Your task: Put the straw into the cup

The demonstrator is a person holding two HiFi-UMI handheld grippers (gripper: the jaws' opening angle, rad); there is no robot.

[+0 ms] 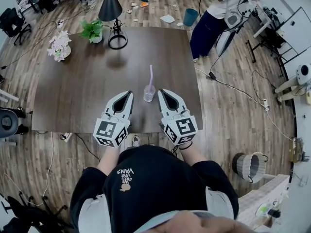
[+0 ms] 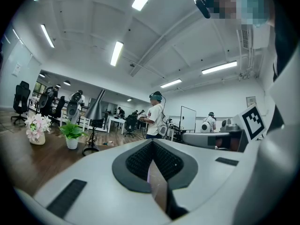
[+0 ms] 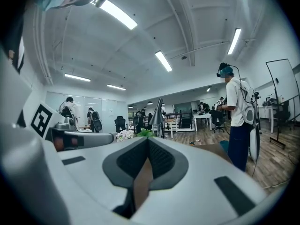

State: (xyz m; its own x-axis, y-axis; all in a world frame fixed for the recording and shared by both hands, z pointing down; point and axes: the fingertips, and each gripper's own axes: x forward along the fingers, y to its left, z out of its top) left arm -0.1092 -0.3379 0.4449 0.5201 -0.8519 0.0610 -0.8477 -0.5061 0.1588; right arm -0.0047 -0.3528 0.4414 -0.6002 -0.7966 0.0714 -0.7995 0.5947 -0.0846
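A clear plastic cup [image 1: 149, 94] stands near the front edge of the dark wooden table [image 1: 77, 91]. A purple straw [image 1: 150, 75] stands upright in it. My left gripper [image 1: 129, 94] sits just left of the cup, its tips a short way from it. My right gripper [image 1: 162, 91] sits just right of the cup. Both point level across the table. In the left gripper view the left gripper [image 2: 152, 142] has its jaws together with nothing between them. The right gripper [image 3: 148, 140] in its own view is likewise shut and empty. Neither gripper view shows the cup.
At the table's far edge stand a black lamp [image 1: 111, 6], a green potted plant [image 1: 92, 31] and a pot of pale flowers [image 1: 59, 45]. A person [image 1: 214, 13] stands beyond the far right corner. A wicker basket [image 1: 250, 165] is on the floor at right.
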